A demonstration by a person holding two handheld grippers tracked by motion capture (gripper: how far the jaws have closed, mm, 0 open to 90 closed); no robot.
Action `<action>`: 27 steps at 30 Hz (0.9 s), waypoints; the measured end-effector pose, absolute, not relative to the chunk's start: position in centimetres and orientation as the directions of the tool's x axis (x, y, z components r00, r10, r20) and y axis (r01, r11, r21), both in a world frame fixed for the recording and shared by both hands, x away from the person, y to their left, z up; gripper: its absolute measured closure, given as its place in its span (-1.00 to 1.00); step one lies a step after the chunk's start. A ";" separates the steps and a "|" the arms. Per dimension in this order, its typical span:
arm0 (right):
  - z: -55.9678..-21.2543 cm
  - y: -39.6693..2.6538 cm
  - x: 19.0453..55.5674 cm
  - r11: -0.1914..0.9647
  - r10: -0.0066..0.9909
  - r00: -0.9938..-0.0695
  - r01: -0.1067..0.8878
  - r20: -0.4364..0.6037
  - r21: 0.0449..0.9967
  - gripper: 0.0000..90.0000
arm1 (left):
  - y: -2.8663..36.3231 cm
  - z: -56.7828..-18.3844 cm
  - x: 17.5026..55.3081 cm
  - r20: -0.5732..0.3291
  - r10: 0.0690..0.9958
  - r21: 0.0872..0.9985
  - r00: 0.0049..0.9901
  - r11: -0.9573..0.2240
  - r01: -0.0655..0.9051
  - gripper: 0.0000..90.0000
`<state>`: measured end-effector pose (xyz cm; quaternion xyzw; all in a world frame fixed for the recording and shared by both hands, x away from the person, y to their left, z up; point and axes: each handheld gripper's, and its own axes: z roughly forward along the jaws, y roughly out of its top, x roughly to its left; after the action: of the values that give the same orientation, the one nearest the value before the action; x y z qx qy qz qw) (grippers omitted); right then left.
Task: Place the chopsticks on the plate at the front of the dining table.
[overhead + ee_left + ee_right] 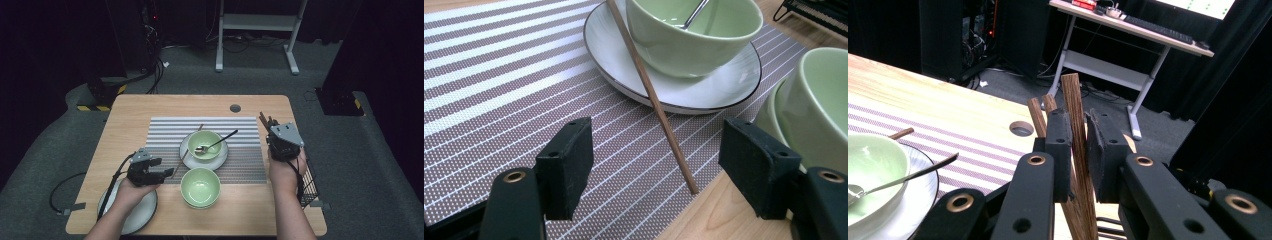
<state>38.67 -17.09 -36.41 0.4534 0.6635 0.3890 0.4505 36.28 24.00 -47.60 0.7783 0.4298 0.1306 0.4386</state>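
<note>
Right gripper (1077, 150) clamping on bundle of wooden chopsticks (1074, 107), centre of right gripper view; long axis near vertical, tips pointing to frame top. In high view, bundle sitting at table's right edge. Left gripper (656, 160) holding nothing, jaws standing wide over striped placemat (499, 90); single chopstick (651, 95) lying diagonally between them, leaning on plate (724, 85), lower end pointing bottom right.
</note>
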 end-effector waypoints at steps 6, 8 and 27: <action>-36.0 -17.8 37.7 0.291 0.952 -0.170 0.233 -0.256 0.928 0.81 | 24.0 -47.5 36.2 -0.173 0.784 0.797 0.597 -0.245 0.553 -0.33; -35.9 -18.0 37.4 0.288 0.953 -0.164 0.228 -0.255 0.930 0.82 | 24.0 -47.5 36.3 -0.173 0.783 0.796 0.597 -0.246 0.553 -0.32; -35.0 -19.6 36.0 0.261 0.962 -0.130 0.192 -0.239 0.946 0.86 | 23.7 -47.5 36.3 -0.174 0.781 0.803 0.600 -0.240 0.546 -0.34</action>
<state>36.03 -19.64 -35.01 0.4548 0.6343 0.4033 0.4777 36.31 23.67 -47.53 0.7762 0.4274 0.1323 0.4442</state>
